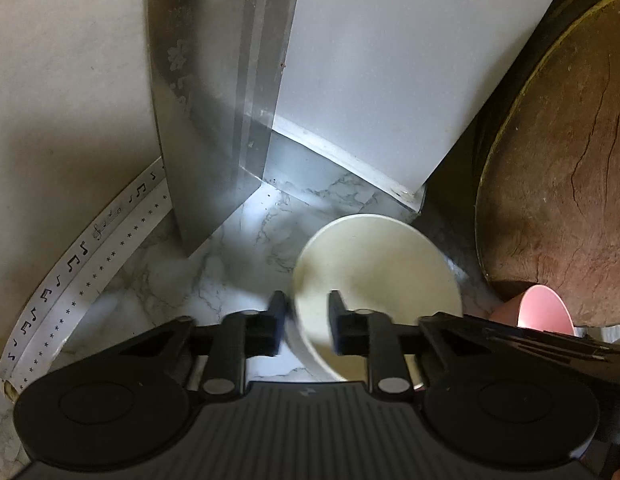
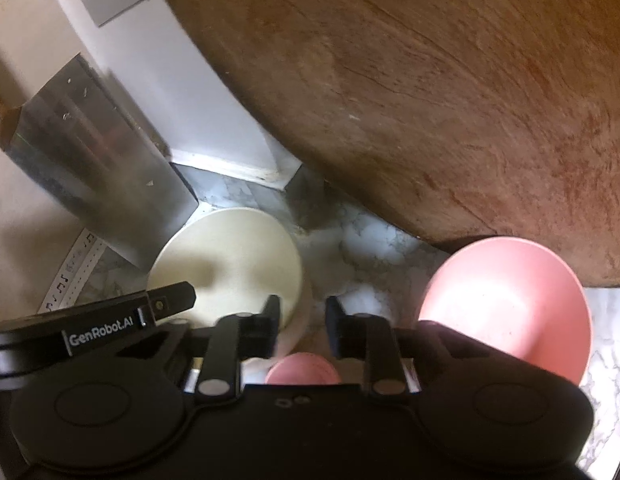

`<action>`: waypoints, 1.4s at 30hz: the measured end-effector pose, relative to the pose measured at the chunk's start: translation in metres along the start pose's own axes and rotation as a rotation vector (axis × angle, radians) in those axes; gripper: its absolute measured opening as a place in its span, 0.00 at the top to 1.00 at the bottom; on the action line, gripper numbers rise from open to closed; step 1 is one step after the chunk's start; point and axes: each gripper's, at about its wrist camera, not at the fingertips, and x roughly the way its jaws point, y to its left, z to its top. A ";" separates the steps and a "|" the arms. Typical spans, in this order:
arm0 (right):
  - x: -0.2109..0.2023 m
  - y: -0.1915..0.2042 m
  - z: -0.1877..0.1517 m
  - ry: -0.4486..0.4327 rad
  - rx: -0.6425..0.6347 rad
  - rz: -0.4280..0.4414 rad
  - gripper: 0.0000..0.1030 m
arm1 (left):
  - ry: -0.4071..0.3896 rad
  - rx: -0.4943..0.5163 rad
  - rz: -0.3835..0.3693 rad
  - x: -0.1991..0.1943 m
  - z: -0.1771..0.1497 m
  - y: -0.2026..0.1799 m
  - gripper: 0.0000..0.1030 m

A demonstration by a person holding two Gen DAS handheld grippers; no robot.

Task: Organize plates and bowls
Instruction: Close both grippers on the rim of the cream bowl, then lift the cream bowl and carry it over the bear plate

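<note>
A cream bowl point(image 1: 374, 264) sits on the marble counter point(image 1: 213, 272). My left gripper point(image 1: 307, 314) is shut on its left rim, one finger outside and one inside. In the right wrist view the same cream bowl point(image 2: 229, 260) has its right rim between the fingers of my right gripper point(image 2: 301, 316), which is shut on it. The left gripper's housing point(image 2: 109, 324) shows over the bowl's left side. A large pink bowl point(image 2: 506, 304) stands to the right, also seen as the pink bowl point(image 1: 538, 308). A small pink cup point(image 2: 301, 372) sits just under the right gripper.
A big round wooden board point(image 2: 390, 100) leans at the back right, close behind the pink bowl. A steel cleaver blade point(image 1: 205, 120) and a white box point(image 1: 370, 80) stand against the wall behind the cream bowl. A music-note strip point(image 1: 81, 264) lines the wall's foot at left.
</note>
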 end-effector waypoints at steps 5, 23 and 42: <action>0.000 0.000 -0.001 -0.006 0.007 -0.012 0.88 | -0.003 0.004 0.001 0.000 -0.002 -0.001 0.89; -0.051 0.031 -0.016 -0.054 -0.060 0.006 0.87 | -0.051 0.037 0.007 -0.055 -0.011 0.001 0.89; -0.128 0.093 -0.069 -0.127 -0.107 0.021 0.87 | -0.092 0.041 -0.003 -0.145 -0.046 0.037 0.89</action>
